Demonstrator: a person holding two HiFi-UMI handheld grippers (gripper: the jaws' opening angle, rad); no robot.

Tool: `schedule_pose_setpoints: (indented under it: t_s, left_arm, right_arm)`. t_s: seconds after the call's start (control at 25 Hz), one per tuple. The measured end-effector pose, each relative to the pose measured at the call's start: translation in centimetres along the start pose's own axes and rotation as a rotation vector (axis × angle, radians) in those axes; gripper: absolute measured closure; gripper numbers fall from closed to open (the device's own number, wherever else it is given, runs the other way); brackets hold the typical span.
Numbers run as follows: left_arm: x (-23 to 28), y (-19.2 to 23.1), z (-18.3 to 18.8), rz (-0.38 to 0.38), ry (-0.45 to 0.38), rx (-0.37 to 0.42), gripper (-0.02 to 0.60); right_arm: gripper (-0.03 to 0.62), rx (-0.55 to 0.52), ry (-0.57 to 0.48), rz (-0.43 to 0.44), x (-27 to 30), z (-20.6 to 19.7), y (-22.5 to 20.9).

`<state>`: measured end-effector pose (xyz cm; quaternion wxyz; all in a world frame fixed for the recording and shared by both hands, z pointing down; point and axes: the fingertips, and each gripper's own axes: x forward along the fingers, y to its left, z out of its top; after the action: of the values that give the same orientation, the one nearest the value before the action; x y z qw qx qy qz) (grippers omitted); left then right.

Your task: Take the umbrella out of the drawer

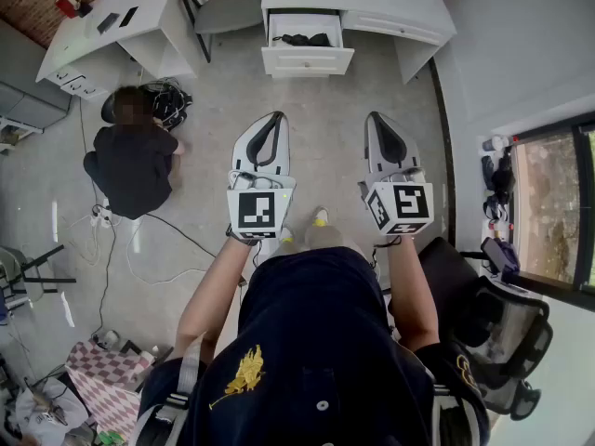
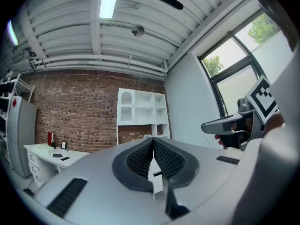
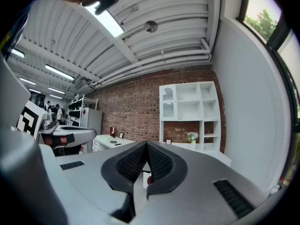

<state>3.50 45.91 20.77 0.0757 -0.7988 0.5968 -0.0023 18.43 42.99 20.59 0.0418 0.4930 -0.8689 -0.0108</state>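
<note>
A black folded umbrella (image 1: pixel 302 39) lies in the open white drawer (image 1: pixel 307 59) of a white desk at the far side of the room. My left gripper (image 1: pixel 275 117) and right gripper (image 1: pixel 376 118) are held level side by side, well short of the drawer. Both are shut, pads together, with nothing between them. In the left gripper view the left gripper (image 2: pixel 153 138) points toward a brick wall and white shelves (image 2: pixel 141 111). The right gripper (image 3: pixel 146 143) in its own view faces the same wall.
A person in black (image 1: pixel 133 161) crouches on the floor at the left, near cables (image 1: pixel 158 249). A second white desk (image 1: pixel 116 26) stands at the back left, a grey chair (image 1: pixel 226 7) between the desks. A black office chair (image 1: pixel 497 333) is at my right, by the window.
</note>
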Motion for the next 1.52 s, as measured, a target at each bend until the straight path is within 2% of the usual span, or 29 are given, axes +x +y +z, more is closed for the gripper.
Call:
schedule_pose_setpoints:
  t_s: [0.2,0.4,0.84,1.12,1.16,1.24,1.28,1.48,1.52]
  left_arm:
    - [-3.2,1.8,-0.2,-0.017,-0.004,-0.005,0.561]
    - [-4.3,2.7,0.0,-0.013,-0.032,-0.033,0.561]
    - [-1.1,2.4,-1.2,-0.056,0.008,0.001,0.561]
    - [4.3,3.9,-2.8,-0.026,0.056,0.026,0.561]
    - [5.2,4.0,-2.9,-0.027,0.062,0.031,0.561]
    - [6.9,4.2,-3.4,-0.028,0.077,0.041,0.561]
    - [7.8,4.3,-3.6,-0.026,0.082,0.040,0.561]
    - [12.0,4.7,-3.9,-0.009,0.097,0.030,0.561]
    - [12.7,4.7,-4.0,-0.007,0.102,0.033,0.561]
  right_arm:
    - [0.571,-0.047,0.009,0.006,-0.7,0.2,4.6]
    - [0.571,-0.065,0.022,-0.015,-1.5,-0.2,5.7]
    - [0.569,-0.050,0.005,-0.043,0.9,-0.4,3.2]
    - [0.566,-0.049,0.001,0.010,6.0,-0.8,0.2]
    - [0.552,-0.046,-0.001,0.025,6.8,-0.8,-0.2]
    - [0.441,-0.043,-0.002,0.057,8.3,-0.9,-1.1]
    - [0.407,-0.044,-0.001,0.074,9.0,-0.9,-1.4]
    - [0.245,-0.020,-0.006,0.181,12.7,-1.3,-2.9]
    - [0.229,-0.006,-0.008,0.197,13.3,-1.5,-3.4]
